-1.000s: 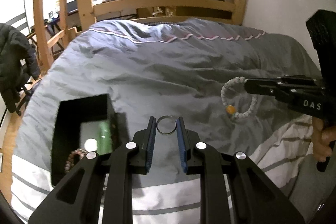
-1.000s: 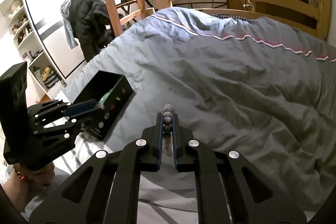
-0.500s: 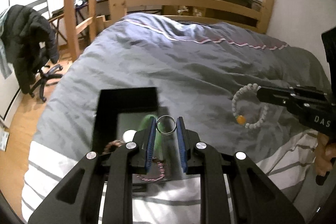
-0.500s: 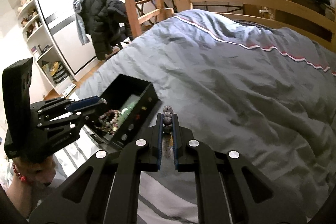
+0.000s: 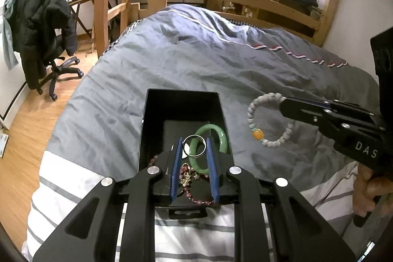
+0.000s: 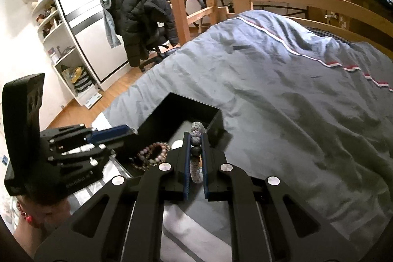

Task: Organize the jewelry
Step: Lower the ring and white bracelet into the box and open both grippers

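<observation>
Left gripper (image 5: 194,149) poised over the open black box (image 5: 181,100), blue pads narrowly set and clamped on a thin silver ring (image 5: 195,145), the ring upright between the fingertips and directly above the box interior
Inside the box: a green bangle (image 5: 217,136) lying against the right wall, a pink beaded bracelet (image 5: 189,190) toward the near end, a small gold-coloured piece (image 5: 186,177) beside it, a pale round item partly hidden behind the left pad
Box resting on the grey duvet (image 5: 196,60), its near edge over a white striped cloth (image 5: 73,188)
Right gripper (image 5: 282,103) reaching in from the right side, jaws fully closed on a white beaded bracelet (image 5: 270,123) with one orange bead, the loop hanging free to the right of the box, above the duvet, outside the box rim
From the right wrist view: the same grey-white beads (image 6: 196,139) pinched between the dark blue pads, box (image 6: 172,109) just ahead and left, mauve bead strands (image 6: 153,151) visible within, left gripper (image 6: 127,131) at the box's left wall
Hand (image 5: 368,190) gripping the right handle at lower right
Black jacket (image 6: 142,16) draped on a desk chair beyond the bed
</observation>
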A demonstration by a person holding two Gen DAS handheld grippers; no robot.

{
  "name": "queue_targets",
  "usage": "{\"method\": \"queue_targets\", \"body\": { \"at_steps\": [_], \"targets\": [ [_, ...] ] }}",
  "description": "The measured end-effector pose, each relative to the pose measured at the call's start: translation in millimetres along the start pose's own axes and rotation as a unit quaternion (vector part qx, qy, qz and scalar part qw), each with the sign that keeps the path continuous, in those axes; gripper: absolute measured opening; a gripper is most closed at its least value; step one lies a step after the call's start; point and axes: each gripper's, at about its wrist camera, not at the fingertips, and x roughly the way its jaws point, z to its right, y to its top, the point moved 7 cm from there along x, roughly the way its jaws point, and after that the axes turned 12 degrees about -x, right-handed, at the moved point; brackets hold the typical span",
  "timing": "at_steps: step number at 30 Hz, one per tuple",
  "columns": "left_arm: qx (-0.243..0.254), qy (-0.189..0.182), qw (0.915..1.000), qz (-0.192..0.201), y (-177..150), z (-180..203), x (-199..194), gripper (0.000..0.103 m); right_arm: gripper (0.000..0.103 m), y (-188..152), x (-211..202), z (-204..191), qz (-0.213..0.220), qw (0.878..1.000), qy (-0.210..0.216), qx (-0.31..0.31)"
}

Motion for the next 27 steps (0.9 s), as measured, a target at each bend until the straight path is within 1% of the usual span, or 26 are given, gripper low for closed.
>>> {"method": "queue_targets", "body": {
  "at_steps": [8,15,18,21,23,27],
  "targets": [
    [-0.019,0.013,0.9996,-0.017,0,-15,6,0.020,0.009,11,20,-19,0.001,1.000,0.020,-0.008],
    [-0.025,0.013,0.9993,-0.025,-2,-18,8,0.020,0.009,14,35,-33,-0.006,0.999,0.034,-0.012],
    [-0.035,0.009,0.9989,-0.031,-2,-21,9,0.020,0.009,15,40,-34,-0.010,0.999,0.036,-0.008],
    [-0.045,0.012,0.9984,-0.031,0,-26,9,0.020,0.010,16,42,-34,-0.011,0.999,0.038,0.000],
    [-0.048,0.011,0.9983,-0.031,0,-28,9,0.021,0.010,16,43,-34,-0.011,0.999,0.041,0.005],
    [-0.051,0.014,0.9981,-0.030,0,-32,6,0.028,0.010,14,45,-35,-0.016,0.999,0.043,0.006]
  ]
}}
